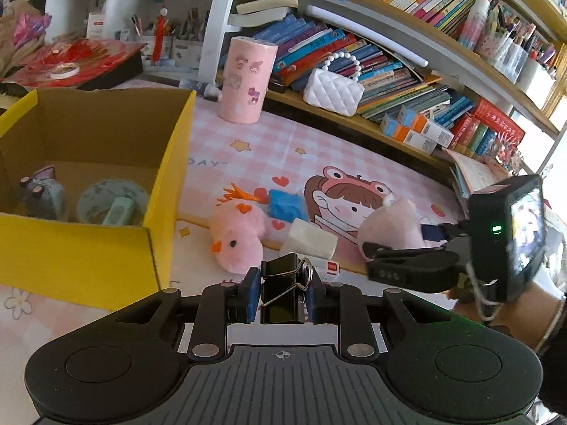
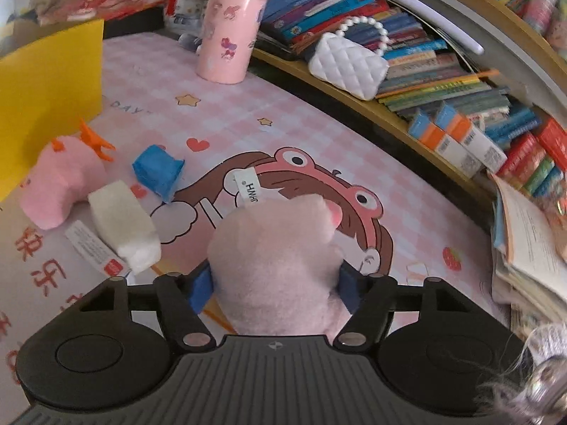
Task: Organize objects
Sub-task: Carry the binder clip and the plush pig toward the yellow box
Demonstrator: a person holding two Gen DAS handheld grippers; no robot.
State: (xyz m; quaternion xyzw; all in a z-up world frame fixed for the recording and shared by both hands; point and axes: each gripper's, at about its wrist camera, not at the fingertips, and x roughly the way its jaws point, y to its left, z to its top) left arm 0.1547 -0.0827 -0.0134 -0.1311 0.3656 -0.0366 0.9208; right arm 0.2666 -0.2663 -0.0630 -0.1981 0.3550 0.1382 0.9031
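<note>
1. The surface is a pink checked desk mat [image 1: 269,141] with a cartoon girl, and bookshelves [image 1: 407,35] fill the upper right of both views.
2. At the left of the left wrist view stands an open yellow box [image 1: 88,248] with some small things already inside.
3. The left gripper [image 1: 281,295] is clenched on a black binder clip [image 1: 283,283]. The box lies to its left and very near, so this hand is the nearer one.
4. The right gripper [image 2: 274,288] is grasping a pink plush toy [image 2: 276,258], with its long axis pointing away from the camera.
5. On the mat, between the box and this toy, lie a pink chick [image 1: 237,237], a blue block [image 1: 287,205] and a white block [image 1: 312,241].
6. Only the left view shows the inside of the box; the right view shows just its outer wall in the upper left.
</note>
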